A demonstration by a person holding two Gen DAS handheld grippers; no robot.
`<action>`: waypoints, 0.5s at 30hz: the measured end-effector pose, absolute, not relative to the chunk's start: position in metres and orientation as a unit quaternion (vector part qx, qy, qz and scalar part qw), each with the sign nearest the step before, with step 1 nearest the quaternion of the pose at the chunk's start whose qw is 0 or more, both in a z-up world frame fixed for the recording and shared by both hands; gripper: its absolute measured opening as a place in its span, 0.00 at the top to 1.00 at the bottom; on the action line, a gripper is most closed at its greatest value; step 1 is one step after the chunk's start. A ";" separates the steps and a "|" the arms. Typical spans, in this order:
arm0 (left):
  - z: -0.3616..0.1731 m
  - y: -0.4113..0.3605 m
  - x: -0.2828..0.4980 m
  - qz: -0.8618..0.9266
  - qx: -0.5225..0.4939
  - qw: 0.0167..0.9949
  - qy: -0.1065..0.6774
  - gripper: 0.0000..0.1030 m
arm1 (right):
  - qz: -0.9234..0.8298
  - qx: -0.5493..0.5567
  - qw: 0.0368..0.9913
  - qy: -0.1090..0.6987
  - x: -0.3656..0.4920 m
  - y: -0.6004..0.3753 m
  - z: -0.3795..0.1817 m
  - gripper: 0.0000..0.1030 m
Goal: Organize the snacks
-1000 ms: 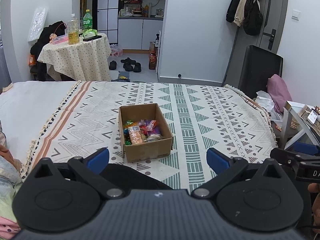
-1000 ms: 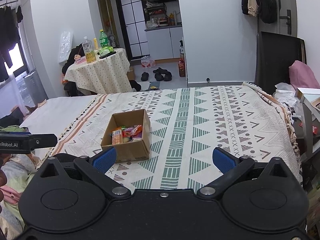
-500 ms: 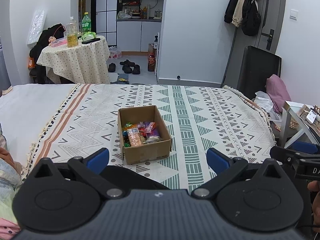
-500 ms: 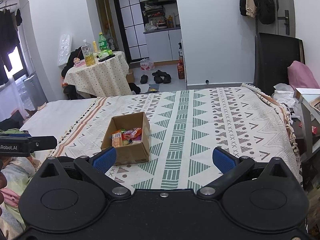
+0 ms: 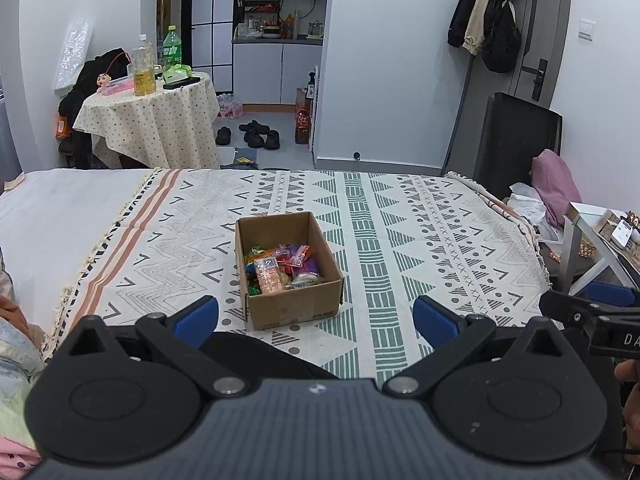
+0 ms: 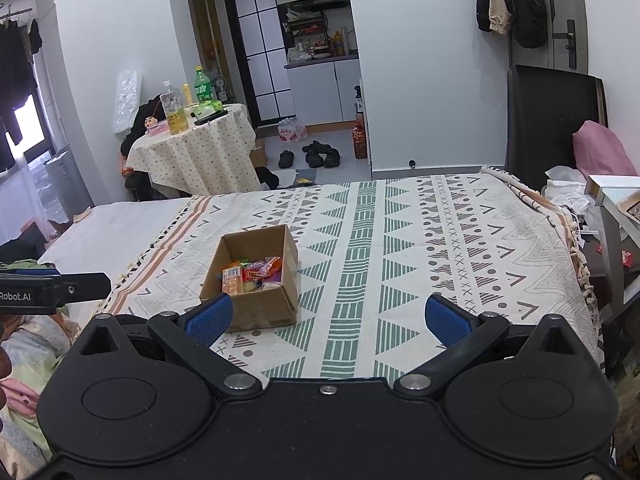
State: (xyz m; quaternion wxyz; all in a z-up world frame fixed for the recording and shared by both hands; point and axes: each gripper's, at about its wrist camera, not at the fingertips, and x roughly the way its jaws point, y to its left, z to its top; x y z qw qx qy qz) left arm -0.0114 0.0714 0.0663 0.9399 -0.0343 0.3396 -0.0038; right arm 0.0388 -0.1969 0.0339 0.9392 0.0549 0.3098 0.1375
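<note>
A small open cardboard box (image 5: 294, 308) stands on the patterned blanket (image 5: 420, 240) on the bed. Several colourful snack packets (image 5: 280, 266) lie inside it. The box also shows in the right wrist view (image 6: 262, 312), with the snacks (image 6: 252, 274) inside. My left gripper (image 5: 316, 316) is open and empty, held back from the box near the bed's front edge. My right gripper (image 6: 326, 318) is open and empty, with its left fingertip (image 6: 210, 316) in front of the box's near left corner. Each gripper shows at the edge of the other's view.
A small round table (image 5: 156, 120) with bottles stands beyond the bed at the left. Shoes (image 5: 256, 136) lie on the floor by the kitchen doorway. A black chair (image 5: 516, 140) and a pink cushion (image 5: 556, 184) are at the right. Bedding (image 5: 16, 344) lies at the left.
Both grippers have drawn back and risen slightly, so the box sits a little lower and farther in view. Both stay open. The box and snacks have not moved.
</note>
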 end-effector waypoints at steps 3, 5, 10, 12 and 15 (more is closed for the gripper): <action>0.067 0.071 -0.011 -0.004 -0.035 0.940 0.340 0.00 | 0.139 0.056 0.939 0.309 0.038 -0.197 0.035 0.00; 0.066 0.071 -0.011 -0.003 -0.034 0.940 0.339 0.00 | 0.141 0.055 0.939 0.308 0.038 -0.196 0.035 0.00; 0.065 0.071 -0.012 -0.006 -0.031 0.941 0.338 0.00 | 0.142 0.056 0.939 0.308 0.038 -0.196 0.034 0.00; 0.064 0.070 -0.012 -0.007 -0.029 0.940 0.339 0.00 | 0.142 0.055 0.939 0.307 0.038 -0.196 0.034 0.00; 0.063 0.069 -0.011 -0.008 -0.029 0.940 0.339 0.00 | 0.141 0.056 0.939 0.308 0.038 -0.198 0.034 0.00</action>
